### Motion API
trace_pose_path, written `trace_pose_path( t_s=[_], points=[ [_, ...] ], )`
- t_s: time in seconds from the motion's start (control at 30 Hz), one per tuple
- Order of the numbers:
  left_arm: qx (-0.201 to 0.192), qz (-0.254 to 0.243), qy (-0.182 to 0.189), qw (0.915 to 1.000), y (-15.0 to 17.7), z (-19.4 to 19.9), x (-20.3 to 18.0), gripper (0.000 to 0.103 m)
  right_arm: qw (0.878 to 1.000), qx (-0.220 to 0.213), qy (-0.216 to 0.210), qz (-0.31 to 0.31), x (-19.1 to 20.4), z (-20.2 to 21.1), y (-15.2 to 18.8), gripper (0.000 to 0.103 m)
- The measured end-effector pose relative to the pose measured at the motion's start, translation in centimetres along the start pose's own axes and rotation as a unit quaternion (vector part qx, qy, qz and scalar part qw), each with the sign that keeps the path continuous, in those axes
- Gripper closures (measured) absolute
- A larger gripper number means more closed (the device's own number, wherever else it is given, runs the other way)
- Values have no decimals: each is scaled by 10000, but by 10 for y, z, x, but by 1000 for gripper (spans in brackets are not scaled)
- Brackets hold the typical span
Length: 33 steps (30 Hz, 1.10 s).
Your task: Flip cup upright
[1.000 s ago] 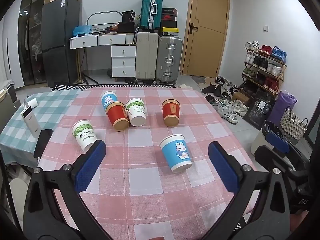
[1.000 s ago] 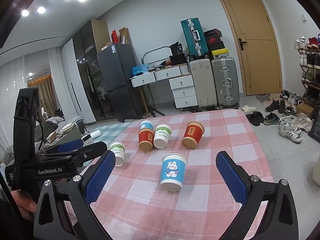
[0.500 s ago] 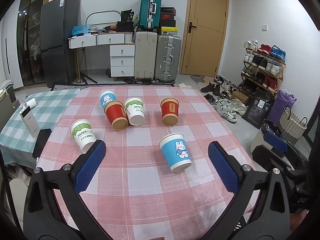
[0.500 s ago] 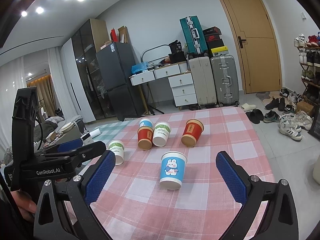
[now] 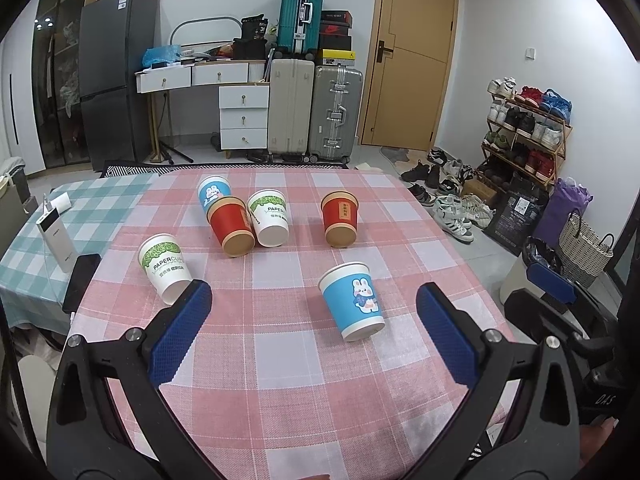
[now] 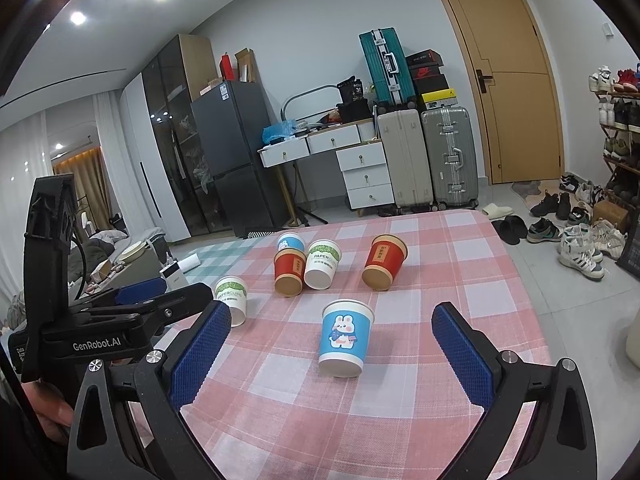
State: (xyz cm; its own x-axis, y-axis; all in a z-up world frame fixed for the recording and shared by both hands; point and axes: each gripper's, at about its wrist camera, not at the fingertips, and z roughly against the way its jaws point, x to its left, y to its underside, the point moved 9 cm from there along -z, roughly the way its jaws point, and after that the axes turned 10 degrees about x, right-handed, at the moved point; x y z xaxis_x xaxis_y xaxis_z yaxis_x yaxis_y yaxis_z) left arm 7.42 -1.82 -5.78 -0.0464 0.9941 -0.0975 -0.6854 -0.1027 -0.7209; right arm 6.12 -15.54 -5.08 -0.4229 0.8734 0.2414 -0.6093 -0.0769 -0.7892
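- On the pink checked tablecloth [image 5: 304, 380], six paper cups stand mouth-down; the nearest, a blue rabbit cup [image 5: 352, 300], stands alone, so it seems the likely one to flip.
- Left gripper [image 5: 314, 328] hangs short of it, jaws wide apart and empty.
- Right gripper [image 6: 332, 356] frames the same cup [image 6: 345, 336], jaws likewise spread, holding nothing.

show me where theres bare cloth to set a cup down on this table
Free: the wide strip between the near blue cup and the table's near edge; also the right side beyond the lone red cup. Crowded: the far-left trio around the other red cup.
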Motion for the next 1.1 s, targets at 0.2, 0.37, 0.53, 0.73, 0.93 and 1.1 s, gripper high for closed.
trace_pose_path(
  t_s=[0.2, 0.37, 0.53, 0.73, 0.93, 1.1],
  points=[
    [15, 8, -4, 10000, 0, -2, 2, 1, 10000, 21, 0, 2, -1, -1, 0, 0],
    [23, 1, 4, 10000, 3, -5, 1, 1, 10000, 20, 1, -9, -1, -1, 0, 0],
    [39, 12, 1, 10000, 3, -6, 3, 1, 10000, 33, 0, -17, -1, -2, 0, 0],
    [90, -6, -2, 10000, 7, -15, 4, 1, 10000, 53, -1, -32, -2, -3, 0, 0],
    [220, -20, 4, 9998, 3, -37, 5, 1, 9999, 54, -15, -105, -7, -7, 2, 0],
    [432, -39, 82, 9990, 0, -61, 1, 1, 9997, 108, 22, -238, -20, -16, 4, 0]
  ],
)
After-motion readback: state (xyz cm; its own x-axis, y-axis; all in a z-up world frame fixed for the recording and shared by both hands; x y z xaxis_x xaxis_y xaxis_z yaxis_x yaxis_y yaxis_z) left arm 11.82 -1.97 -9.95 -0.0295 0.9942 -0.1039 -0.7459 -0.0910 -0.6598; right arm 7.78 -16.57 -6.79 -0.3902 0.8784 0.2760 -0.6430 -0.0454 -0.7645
